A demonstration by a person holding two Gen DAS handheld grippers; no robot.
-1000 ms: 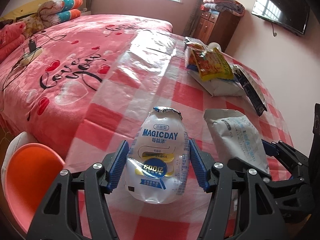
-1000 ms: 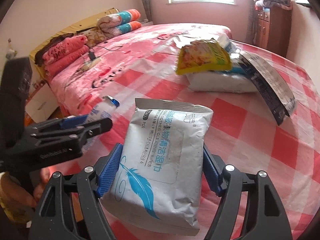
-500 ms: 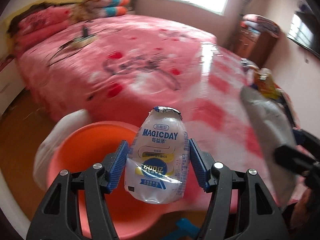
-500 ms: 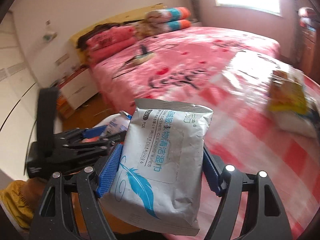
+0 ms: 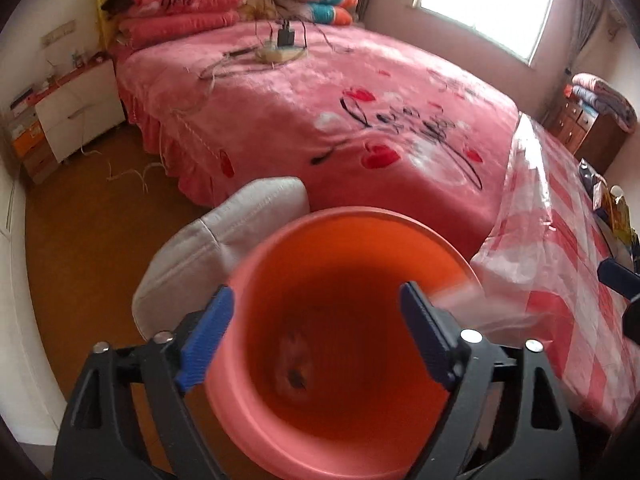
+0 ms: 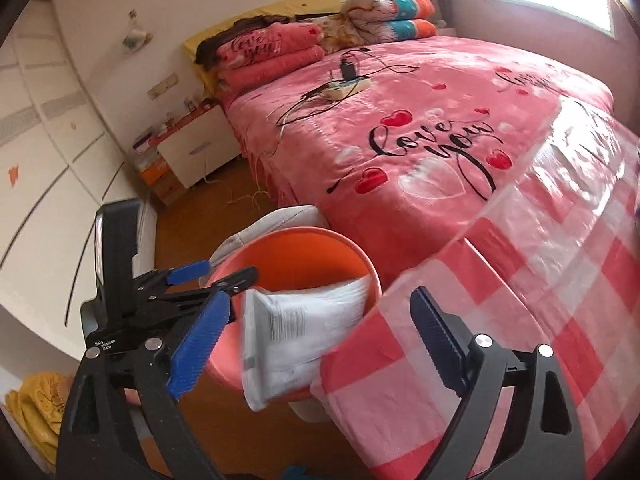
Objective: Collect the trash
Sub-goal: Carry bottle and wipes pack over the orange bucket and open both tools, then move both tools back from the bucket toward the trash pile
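You have both grippers over the orange bin (image 5: 340, 344), which stands on the floor just off the edge of the checked tablecloth (image 6: 520, 280), beside a white cushioned seat (image 5: 224, 240). That placement makes sense: anything let go here drops straight into the bin's mouth rather than onto the cloth.

Your left gripper (image 5: 316, 328) points down into the bin with its jaws opening; nothing shows between the blue pads (image 5: 208, 332), and only a blurred dark shape lies at the bin's bottom, too smeared to name.

Your right gripper (image 6: 320, 332) is opening too. The white wipes pack (image 6: 296, 336) is clear of its pads, tilted and blurred, its upper end against the bin's near rim and its lower end hanging outside. I judge it may land in or slip down outside the wall.
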